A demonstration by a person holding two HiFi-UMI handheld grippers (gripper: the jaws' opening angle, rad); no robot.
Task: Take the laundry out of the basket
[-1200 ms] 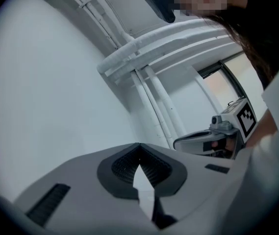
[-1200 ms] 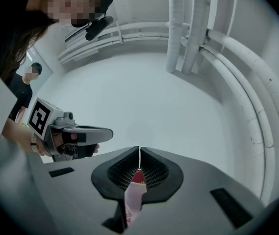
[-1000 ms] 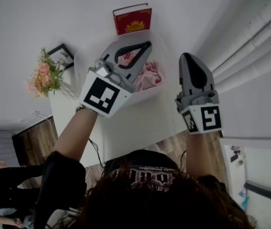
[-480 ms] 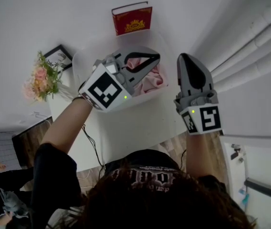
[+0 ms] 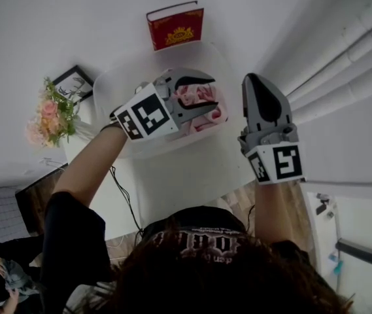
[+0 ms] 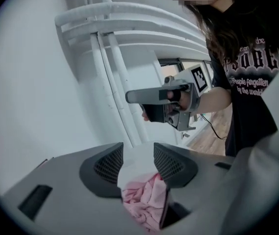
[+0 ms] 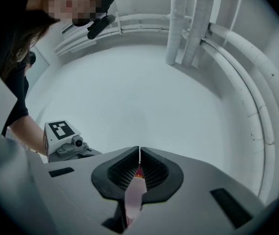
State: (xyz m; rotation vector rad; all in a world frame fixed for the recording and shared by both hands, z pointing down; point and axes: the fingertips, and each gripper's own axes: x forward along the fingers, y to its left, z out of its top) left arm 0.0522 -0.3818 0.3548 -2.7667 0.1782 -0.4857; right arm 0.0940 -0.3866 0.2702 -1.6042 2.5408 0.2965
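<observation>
Pink crumpled laundry (image 5: 197, 95) lies unpinched inside my left gripper (image 5: 215, 93), jaws just opened partway; shallow bite could slip or drag translucent white plastic basket (image 5: 117, 77). Right gripper (image 5: 255, 80) closed, empty.

We see a white tabletop (image 5: 192, 169) carrying a pale basket (image 5: 117, 77) near its middle. A red book (image 5: 176, 28) stands just behind it. Off to the left are a black-framed picture (image 5: 74, 84) and, beside it, pink and orange flowers (image 5: 48, 113).

One basket (image 5: 117, 84), one pink laundry heap (image 5: 197, 97), one red book (image 5: 176, 28), one framed picture (image 5: 74, 84), one flower bunch (image 5: 48, 113), and two grippers: left gripper (image 5: 213, 93), right gripper (image 5: 254, 78).
</observation>
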